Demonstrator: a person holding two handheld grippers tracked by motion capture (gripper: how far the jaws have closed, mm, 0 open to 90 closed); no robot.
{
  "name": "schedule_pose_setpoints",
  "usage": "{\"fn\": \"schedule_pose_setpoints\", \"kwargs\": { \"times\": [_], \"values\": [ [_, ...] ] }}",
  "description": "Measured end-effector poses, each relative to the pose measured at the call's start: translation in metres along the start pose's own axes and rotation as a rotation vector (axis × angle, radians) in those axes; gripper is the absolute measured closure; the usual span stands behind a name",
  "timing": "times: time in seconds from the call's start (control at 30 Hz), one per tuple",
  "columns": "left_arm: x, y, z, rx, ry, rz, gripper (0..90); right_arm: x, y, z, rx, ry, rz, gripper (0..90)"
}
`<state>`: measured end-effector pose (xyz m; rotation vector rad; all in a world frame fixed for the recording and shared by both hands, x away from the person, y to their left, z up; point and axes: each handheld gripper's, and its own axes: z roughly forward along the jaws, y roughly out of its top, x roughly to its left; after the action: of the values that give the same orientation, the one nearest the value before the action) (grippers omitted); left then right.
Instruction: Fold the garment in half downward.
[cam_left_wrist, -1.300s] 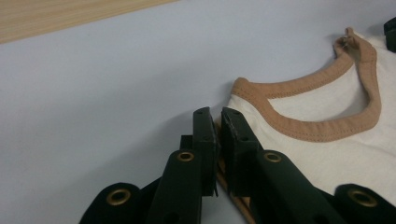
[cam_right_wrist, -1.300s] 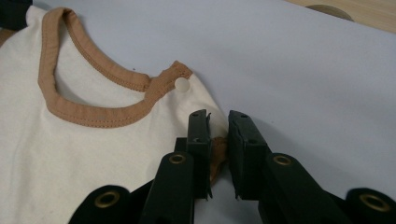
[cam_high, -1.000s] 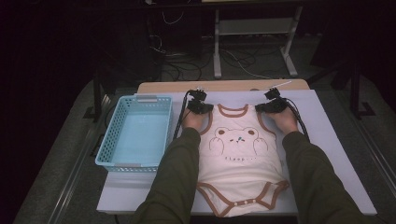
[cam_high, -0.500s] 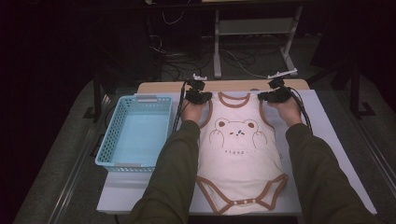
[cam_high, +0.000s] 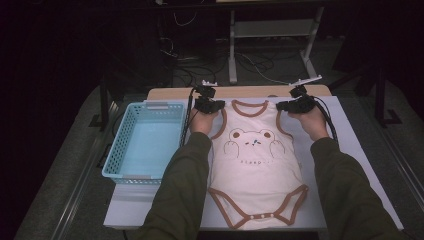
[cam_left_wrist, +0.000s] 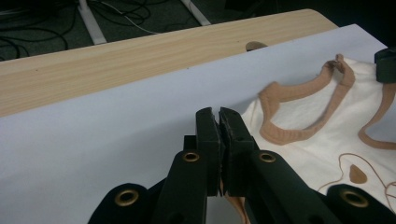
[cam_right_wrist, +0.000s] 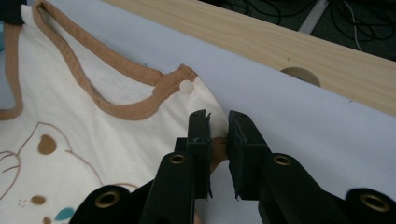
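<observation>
The baby bodysuit (cam_high: 257, 167) lies flat on the white sheet (cam_high: 350, 150), long axis running from the person toward the far edge. The left gripper (cam_high: 209, 105) and right gripper (cam_high: 295, 105) each pinch a shoulder there, basket (cam_high: 145, 140) leftward.

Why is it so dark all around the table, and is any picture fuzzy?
In the high view, light falls on the table and the baby bodysuit, while the floor behind sinks into black. In the left gripper view, the bodysuit's brown trim is blurred, though the left gripper is fairly sharp. In the right gripper view, the stitching looks crisp near the right gripper.
</observation>
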<state>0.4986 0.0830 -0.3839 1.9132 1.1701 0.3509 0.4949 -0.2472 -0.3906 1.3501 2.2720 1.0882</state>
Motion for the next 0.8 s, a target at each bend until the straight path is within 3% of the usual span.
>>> {"fn": "schedule_pose_setpoints", "kwargs": {
  "times": [0.3,0.8],
  "values": [
    [-0.012,-0.006,-0.02,0.008,0.0,0.022,86.9,0.007,-0.01,-0.02,-0.021,0.037,0.012,77.7],
    [-0.027,-0.029,-0.039,0.044,-0.002,0.048,86.9,0.023,-0.032,-0.032,-0.009,0.073,-0.015,77.7]
  ]
}}
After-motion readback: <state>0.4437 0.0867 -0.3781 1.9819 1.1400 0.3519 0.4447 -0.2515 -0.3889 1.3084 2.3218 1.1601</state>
